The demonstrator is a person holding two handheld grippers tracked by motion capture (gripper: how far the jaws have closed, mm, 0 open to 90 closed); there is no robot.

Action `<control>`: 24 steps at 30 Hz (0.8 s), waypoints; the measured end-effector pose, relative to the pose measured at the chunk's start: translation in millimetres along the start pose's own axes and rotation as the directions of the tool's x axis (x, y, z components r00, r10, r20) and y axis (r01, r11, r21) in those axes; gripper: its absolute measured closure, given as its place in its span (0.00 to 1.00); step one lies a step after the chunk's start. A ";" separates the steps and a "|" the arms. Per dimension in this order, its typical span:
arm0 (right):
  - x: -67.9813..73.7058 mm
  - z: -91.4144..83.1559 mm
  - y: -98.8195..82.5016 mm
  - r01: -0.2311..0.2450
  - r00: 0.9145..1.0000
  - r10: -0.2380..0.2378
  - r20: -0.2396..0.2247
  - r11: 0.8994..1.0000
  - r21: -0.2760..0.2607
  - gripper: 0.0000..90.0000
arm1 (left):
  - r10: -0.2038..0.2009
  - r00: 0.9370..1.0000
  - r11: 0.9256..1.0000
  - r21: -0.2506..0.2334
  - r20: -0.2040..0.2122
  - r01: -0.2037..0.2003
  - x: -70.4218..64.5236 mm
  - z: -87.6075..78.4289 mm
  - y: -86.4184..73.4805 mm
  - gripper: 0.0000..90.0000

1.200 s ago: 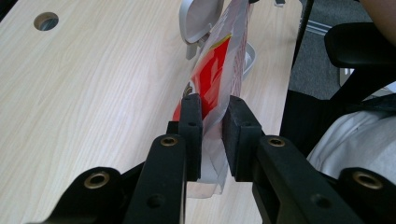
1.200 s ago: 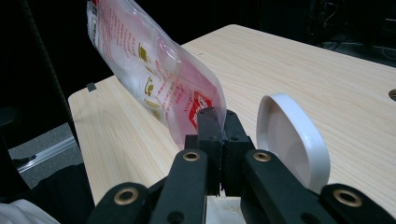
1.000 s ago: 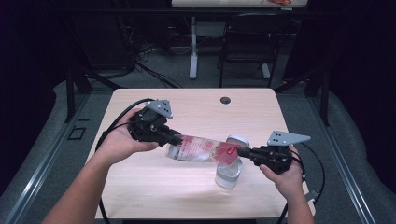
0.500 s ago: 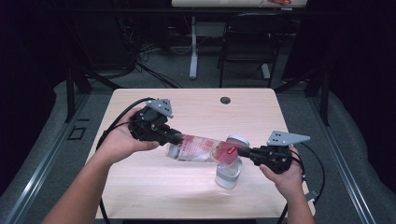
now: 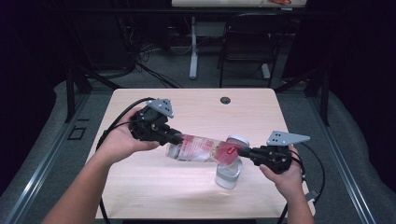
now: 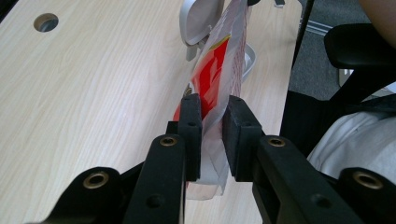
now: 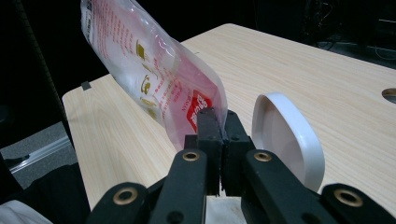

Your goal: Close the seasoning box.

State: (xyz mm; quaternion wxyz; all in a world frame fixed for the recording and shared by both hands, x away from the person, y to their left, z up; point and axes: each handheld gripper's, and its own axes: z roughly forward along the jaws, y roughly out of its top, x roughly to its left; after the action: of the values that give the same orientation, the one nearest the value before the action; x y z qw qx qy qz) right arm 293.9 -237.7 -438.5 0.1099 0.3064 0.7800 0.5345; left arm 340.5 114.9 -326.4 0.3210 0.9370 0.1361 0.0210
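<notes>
On our pale wooden table (image 5: pixel 140 186) a clear container (image 5: pixel 228 175) with a white flip lid (image 7: pixel 287 135) stands at about five o'clock from centre, right under the packet's red end. A round cable hole (image 5: pixel 225 100) sits at twelve o'clock. We hold a clear plastic packet (image 5: pixel 201 148) with red print, stretched level above the table between both tools. Our left gripper (image 6: pixel 211 133) pinches one crumpled end between its pads; our right gripper (image 7: pixel 218 140) has its jaws pressed tight on the other edge.
</notes>
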 end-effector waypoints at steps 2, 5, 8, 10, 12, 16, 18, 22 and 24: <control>0.0 0.1 -0.1 0.000 1.000 0.000 0.001 1.000 0.000 0.99 | -0.001 1.000 1.000 0.000 -0.001 0.001 -0.1 0.1 0.5 0.87; -0.3 0.3 -0.4 -0.002 1.000 0.002 0.002 1.000 -0.001 0.99 | 0.001 1.000 1.000 0.001 -0.001 -0.001 0.3 0.1 1.2 0.87; -0.4 0.4 -0.5 -0.001 1.000 0.001 0.006 1.000 0.002 0.99 | 0.000 1.000 1.000 0.001 -0.002 0.000 0.4 0.3 1.8 0.87; -0.5 0.4 -0.6 -0.001 1.000 0.001 0.007 1.000 0.004 0.98 | 0.000 1.000 1.000 0.003 -0.005 0.000 0.4 0.2 2.1 0.87; -0.6 0.8 -0.9 -0.002 1.000 0.002 0.005 1.000 0.003 0.98 | 0.000 1.000 1.000 0.002 -0.004 0.000 0.7 0.3 2.2 0.87; -0.6 1.5 -1.1 -0.004 1.000 0.004 0.006 1.000 0.007 0.98 | 0.002 1.000 1.000 0.004 -0.005 -0.002 1.0 0.2 2.4 0.87; -0.6 2.1 -1.3 -0.008 1.000 0.008 0.003 1.000 0.005 0.98 | 0.002 1.000 1.000 0.003 -0.006 -0.002 1.1 0.2 2.4 0.87; -0.4 2.4 -1.4 -0.007 1.000 0.007 0.004 1.000 0.007 0.98 | -0.002 1.000 1.000 0.004 -0.005 0.002 1.3 0.2 2.7 0.87; -0.6 2.2 -1.3 -0.006 1.000 0.006 0.005 1.000 0.010 0.98 | -0.001 1.000 1.000 0.003 -0.006 0.001 1.2 0.3 3.1 0.87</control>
State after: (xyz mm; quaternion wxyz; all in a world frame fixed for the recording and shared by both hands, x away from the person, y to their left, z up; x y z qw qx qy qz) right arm 295.0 -236.6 -440.7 0.1086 0.3106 0.7816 0.5299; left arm 342.4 112.7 -324.8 0.3192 0.9373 0.1377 0.0237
